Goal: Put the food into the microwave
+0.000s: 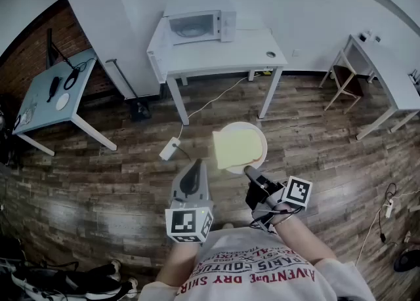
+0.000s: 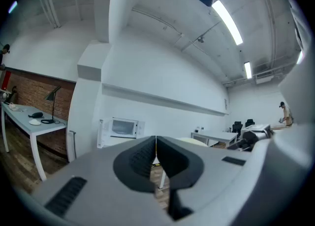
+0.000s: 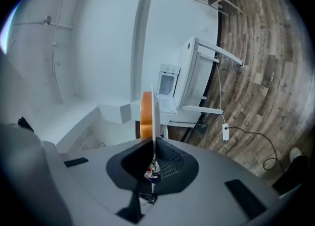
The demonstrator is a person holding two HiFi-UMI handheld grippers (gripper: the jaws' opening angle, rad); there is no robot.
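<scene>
Our right hand-held gripper [image 1: 249, 172] is clamped on the rim of the plate [image 1: 243, 125] carrying the food [image 1: 235, 149], well short of the microwave [image 1: 197, 25] on the white tabletop [image 1: 252, 50]. Our left hand-held gripper [image 1: 195, 168], equally far from the microwave, is closed on nothing.

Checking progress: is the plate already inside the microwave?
No, the right hand-held gripper holds the plate over the floor, well short of the microwave.

In the right gripper view the white round plate [image 1: 241, 125] shows edge-on only, its top face hidden. The small round object [image 1: 270, 54] on the white bench [image 1: 223, 54] is too small to identify. The picture's bottom edge cuts off the person's printed white shirt [image 1: 256, 270].
</scene>
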